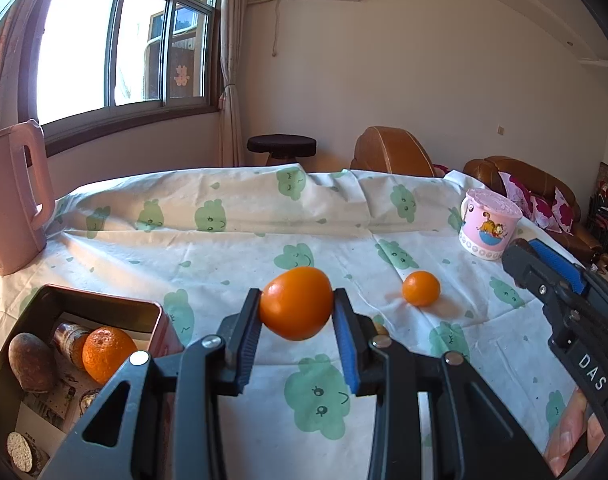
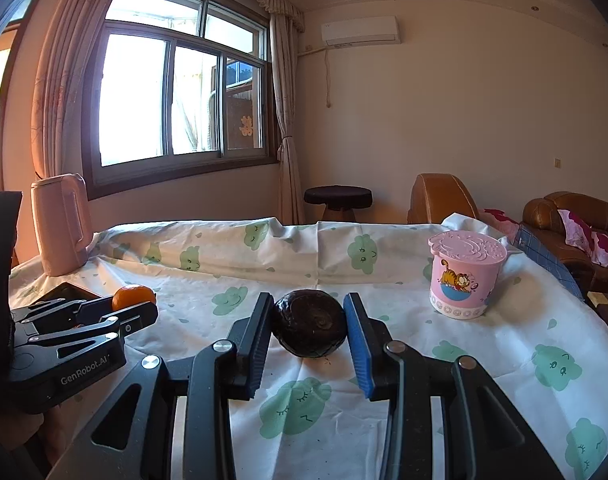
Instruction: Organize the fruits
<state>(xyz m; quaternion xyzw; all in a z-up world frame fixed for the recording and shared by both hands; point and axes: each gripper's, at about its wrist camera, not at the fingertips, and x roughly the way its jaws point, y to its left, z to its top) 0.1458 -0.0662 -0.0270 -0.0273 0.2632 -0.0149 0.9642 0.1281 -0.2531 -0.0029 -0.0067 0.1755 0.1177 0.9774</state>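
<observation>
My left gripper (image 1: 296, 304) is shut on an orange fruit (image 1: 295, 303) and holds it above the table cloth; the same gripper (image 2: 137, 312) and orange (image 2: 132, 296) show at the left of the right wrist view. A smaller orange (image 1: 421, 288) lies on the cloth to its right. An open metal box (image 1: 99, 306) at lower left holds another orange (image 1: 105, 354) and a brown fruit (image 1: 31, 362). My right gripper (image 2: 308, 328) is shut on a dark brown round fruit (image 2: 308, 328); it shows at the right edge of the left wrist view (image 1: 544, 276).
A pink kettle (image 1: 11, 200) stands at the far left of the table. A pink lidded cartoon cup (image 1: 488, 224) stands at the far right, also in the right wrist view (image 2: 464, 276). A stool (image 1: 281, 146) and brown sofas (image 1: 392, 152) lie beyond the table.
</observation>
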